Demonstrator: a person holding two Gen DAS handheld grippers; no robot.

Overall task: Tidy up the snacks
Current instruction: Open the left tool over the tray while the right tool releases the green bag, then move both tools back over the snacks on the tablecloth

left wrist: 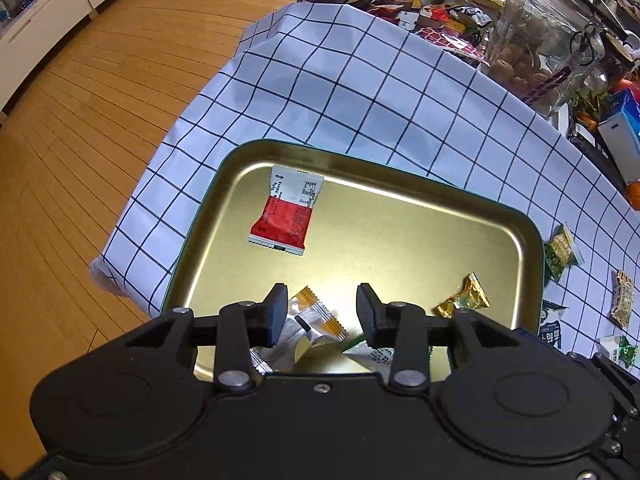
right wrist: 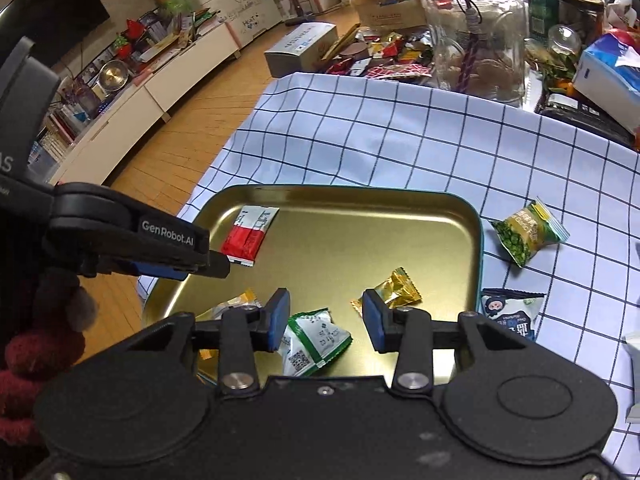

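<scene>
Snacks gathered for sorting: 4 packets inside gold tray (right wrist: 460, 216), lower centre; others loose on checked counter (right wrist: 400, 132), right. Left tool (left wrist: 322, 312) open above orange-silver packet (left wrist: 316, 314). Right tool (right wrist: 326, 318) open over green-white packet (right wrist: 316, 340), gripping nothing.

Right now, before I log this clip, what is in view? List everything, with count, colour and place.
tray: one, gold, on the checked cloth
packets in tray: four; red-white far left, silver-orange, green-white, gold
packets on cloth: green-yellow and dark blue right of tray; others partly cut off
tablecloth: one, white with dark grid
glass jar: one, clear, behind cloth
left gripper: black, open above tray
right gripper: blue pads, open above green-white packet
</scene>
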